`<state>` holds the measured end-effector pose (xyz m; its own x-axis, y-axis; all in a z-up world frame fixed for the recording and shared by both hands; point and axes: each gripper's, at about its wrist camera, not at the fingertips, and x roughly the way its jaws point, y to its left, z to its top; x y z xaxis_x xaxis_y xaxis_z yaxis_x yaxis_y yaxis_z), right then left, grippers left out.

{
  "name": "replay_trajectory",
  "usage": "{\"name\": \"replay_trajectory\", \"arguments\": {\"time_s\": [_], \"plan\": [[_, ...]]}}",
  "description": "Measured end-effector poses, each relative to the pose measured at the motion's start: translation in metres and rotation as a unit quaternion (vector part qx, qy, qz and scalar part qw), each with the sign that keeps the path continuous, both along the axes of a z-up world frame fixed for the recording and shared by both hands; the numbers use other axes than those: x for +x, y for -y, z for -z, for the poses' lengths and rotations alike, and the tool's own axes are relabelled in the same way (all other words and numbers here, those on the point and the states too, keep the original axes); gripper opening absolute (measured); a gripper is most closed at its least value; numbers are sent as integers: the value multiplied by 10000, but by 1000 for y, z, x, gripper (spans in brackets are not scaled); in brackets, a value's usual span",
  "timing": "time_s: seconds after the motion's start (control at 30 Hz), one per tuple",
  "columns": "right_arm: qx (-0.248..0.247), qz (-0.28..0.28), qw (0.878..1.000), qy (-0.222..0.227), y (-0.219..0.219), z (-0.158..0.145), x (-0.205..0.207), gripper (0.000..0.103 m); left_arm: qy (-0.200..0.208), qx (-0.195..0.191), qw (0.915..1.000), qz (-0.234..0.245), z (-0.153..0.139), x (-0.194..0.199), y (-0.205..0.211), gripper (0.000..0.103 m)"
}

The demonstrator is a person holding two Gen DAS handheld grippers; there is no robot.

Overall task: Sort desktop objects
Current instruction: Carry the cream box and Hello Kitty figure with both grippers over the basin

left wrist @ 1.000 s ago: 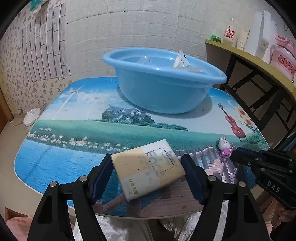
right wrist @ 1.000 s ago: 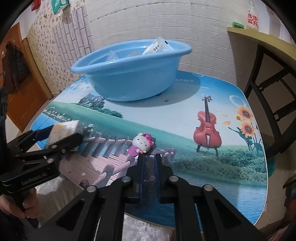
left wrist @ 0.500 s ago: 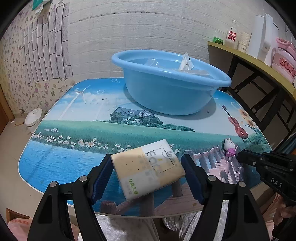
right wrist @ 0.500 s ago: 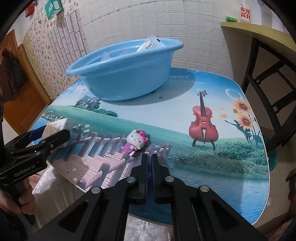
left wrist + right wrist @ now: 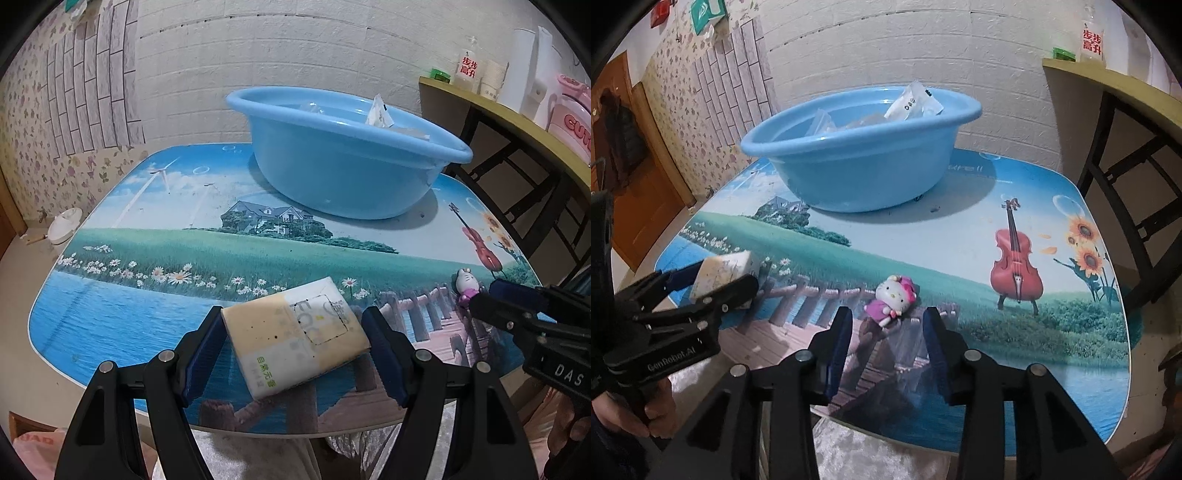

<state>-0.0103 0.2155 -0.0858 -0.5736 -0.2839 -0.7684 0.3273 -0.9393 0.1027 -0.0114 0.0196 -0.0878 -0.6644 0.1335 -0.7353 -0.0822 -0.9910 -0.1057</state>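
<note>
the left tool (image 5: 293, 341) pinches the soft, light tissue pack (image 5: 295, 338) by its sides at the bottom middle, while the right tool (image 5: 886, 332), its jaws just opening and bare, faces the small, light cat toy (image 5: 892, 299) on the counter (image 5: 960, 236).

The right gripper (image 5: 480, 299) bore "DAS" in white on its black body, and the left gripper (image 5: 716, 284) bore "GenRobot.AI". A clear bottle (image 5: 468, 66) on the shelf (image 5: 517, 114) carried red Chinese characters 步步高升. The pink appliance (image 5: 572, 122) showed "CUT", cut off. The tissue pack (image 5: 295, 336) carried green Chinese characters, too small to read surely.
</note>
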Motion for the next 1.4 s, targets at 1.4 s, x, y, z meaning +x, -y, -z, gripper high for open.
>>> {"name": "replay_trajectory", "arguments": {"time_s": [1.4], "plan": [[-43, 513, 9981, -330, 8, -7, -10, 26, -470, 96, 9988, 61, -33, -1, 5, 72]]}}
